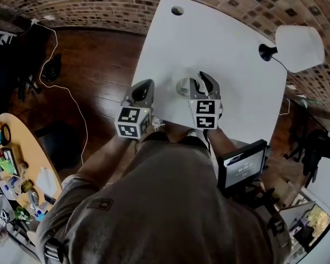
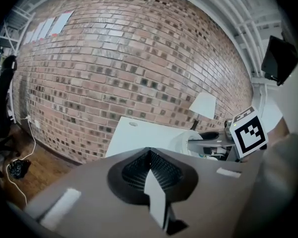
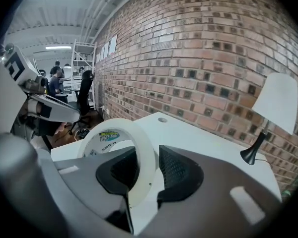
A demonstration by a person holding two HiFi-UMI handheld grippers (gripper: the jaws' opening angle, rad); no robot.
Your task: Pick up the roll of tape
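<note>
Tape pinched in my right jaws, over the near table

My right gripper (image 3: 146, 151) is clenched on the band of the roll of tape (image 3: 139, 135), upright above the white table (image 1: 209, 32). My left gripper (image 2: 149, 152), just left, is closed on nothing. I should squeeze steadily and lift level so the ring cannot swivel.

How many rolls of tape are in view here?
1. The roll of tape is gripped on edge in the right gripper, over the white table; side-desk clutter is too small to check.
</note>
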